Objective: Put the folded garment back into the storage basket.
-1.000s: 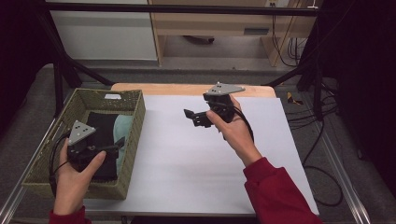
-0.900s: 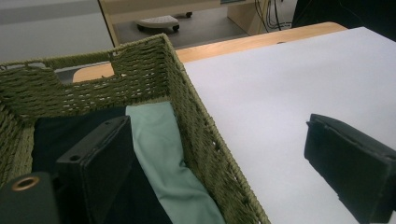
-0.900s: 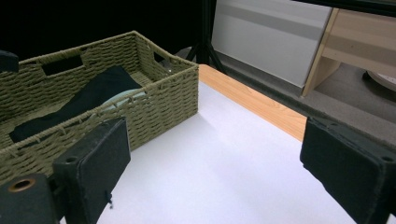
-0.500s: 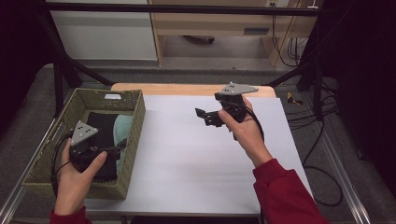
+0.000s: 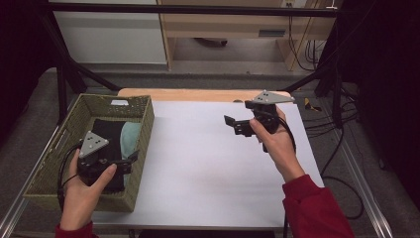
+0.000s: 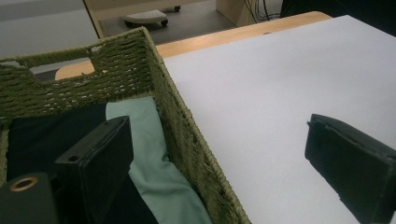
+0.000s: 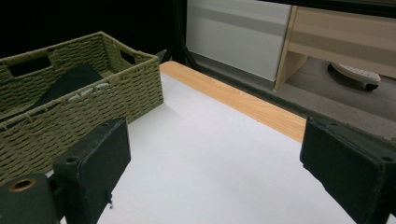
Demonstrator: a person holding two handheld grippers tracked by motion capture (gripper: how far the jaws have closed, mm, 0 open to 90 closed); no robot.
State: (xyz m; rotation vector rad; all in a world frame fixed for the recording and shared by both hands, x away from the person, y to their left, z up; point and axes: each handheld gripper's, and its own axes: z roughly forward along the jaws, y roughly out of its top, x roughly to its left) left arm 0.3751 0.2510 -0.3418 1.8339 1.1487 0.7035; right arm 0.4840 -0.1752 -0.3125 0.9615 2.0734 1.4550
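The left tongs (image 5: pixel 130 159) hang released over the woven basket (image 5: pixel 143 130), 1 jaw above the mint cloth (image 5: pixel 130 139) beside the dark cloth (image 5: pixel 106 130). The right tongs (image 5: pixel 232 125), released and empty, have drifted rightward, leaving the white surface (image 5: pixel 198 163) clear for unloading.

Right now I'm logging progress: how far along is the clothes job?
Nothing is out yet: the mint cloth and dark cloth lie in the wicker basket. The left hand-held gripper hovers open at its rim; the right hand-held gripper waits open. Grasping and lifting remain.
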